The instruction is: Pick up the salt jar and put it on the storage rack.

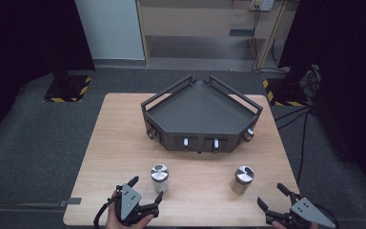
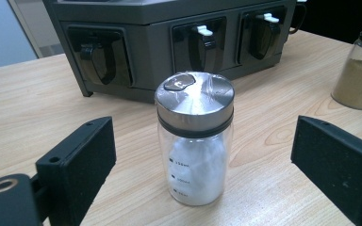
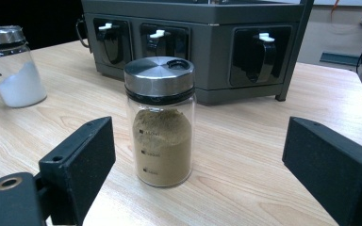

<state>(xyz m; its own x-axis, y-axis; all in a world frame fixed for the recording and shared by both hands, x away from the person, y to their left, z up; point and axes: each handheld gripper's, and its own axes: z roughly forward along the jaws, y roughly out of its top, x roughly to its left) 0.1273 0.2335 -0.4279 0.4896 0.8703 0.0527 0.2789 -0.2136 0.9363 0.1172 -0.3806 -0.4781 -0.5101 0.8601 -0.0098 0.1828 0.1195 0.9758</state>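
Standing upright on the table (image 1: 124, 138), the white-powder jar (image 1: 159, 177) sits at one o'clock from the wide-open left gripper (image 1: 146, 190); right gripper (image 1: 272, 195), also wide, part cropped, faces the brown-powder jar (image 1: 241, 180) at eleven; grey rack (image 1: 200, 119) behind, unobstructed.

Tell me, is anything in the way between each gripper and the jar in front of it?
Nothing visible is. The left gripper stands open facing the white-powder jar, with bare table between them. The right gripper stands open facing the brown-powder jar, again with bare wood between them.
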